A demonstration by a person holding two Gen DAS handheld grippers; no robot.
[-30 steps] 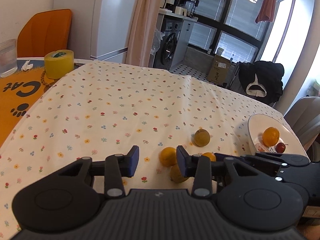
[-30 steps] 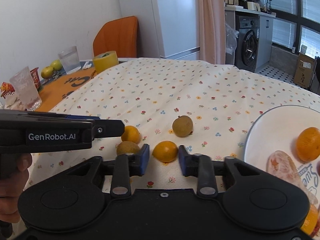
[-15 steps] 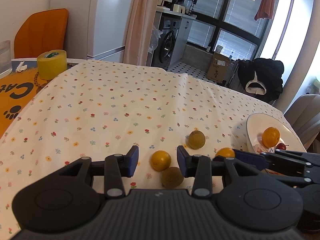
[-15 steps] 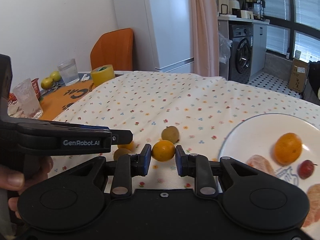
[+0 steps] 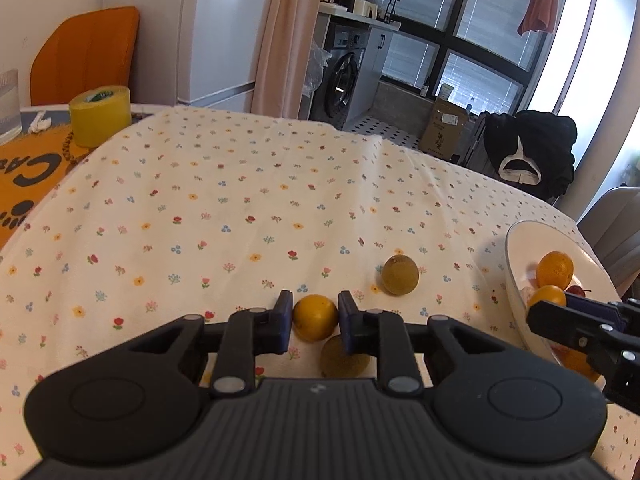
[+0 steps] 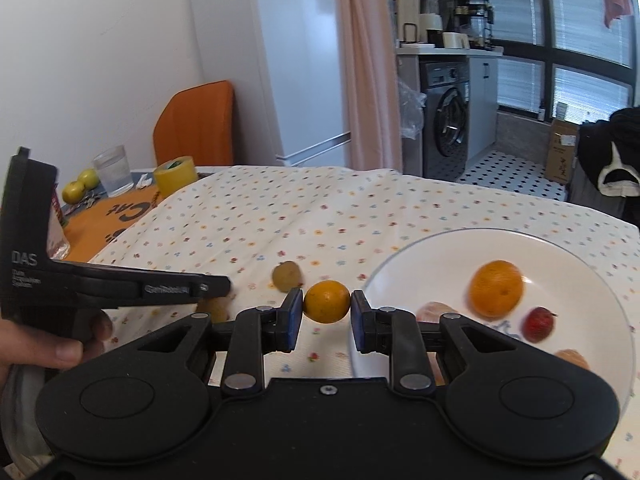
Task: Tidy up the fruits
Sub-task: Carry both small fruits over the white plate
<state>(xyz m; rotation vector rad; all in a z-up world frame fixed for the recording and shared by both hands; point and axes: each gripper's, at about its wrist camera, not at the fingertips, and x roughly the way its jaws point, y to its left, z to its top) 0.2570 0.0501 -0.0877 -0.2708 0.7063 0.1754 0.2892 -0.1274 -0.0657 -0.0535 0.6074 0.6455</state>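
Looking along our left gripper (image 5: 312, 316), we find its blue pads flanking a round orange tangerine (image 5: 315, 317) on the flowered white tablecloth (image 5: 224, 208); whether the pads press it or merely frame it we cannot tell. A brownish-green round fruit (image 5: 344, 358) just behind that tangerine is half hidden by the right-hand pad, and a second brownish fruit (image 5: 399, 275) sits clear, farther out. Our right gripper (image 6: 325, 314) is clenched on a small orange citrus (image 6: 326, 301), held above the cloth just beside the rim of the white round plate (image 6: 580, 264); being round, the fruit shows no long axis. On the plate lie a whole orange (image 6: 496, 289), a small red fruit (image 6: 539, 319) and peeled segments (image 6: 434, 312), partly cut off by the gripper body and blurred. A person's hand (image 6: 44, 350) grips the left tool's handle at the frame edge.
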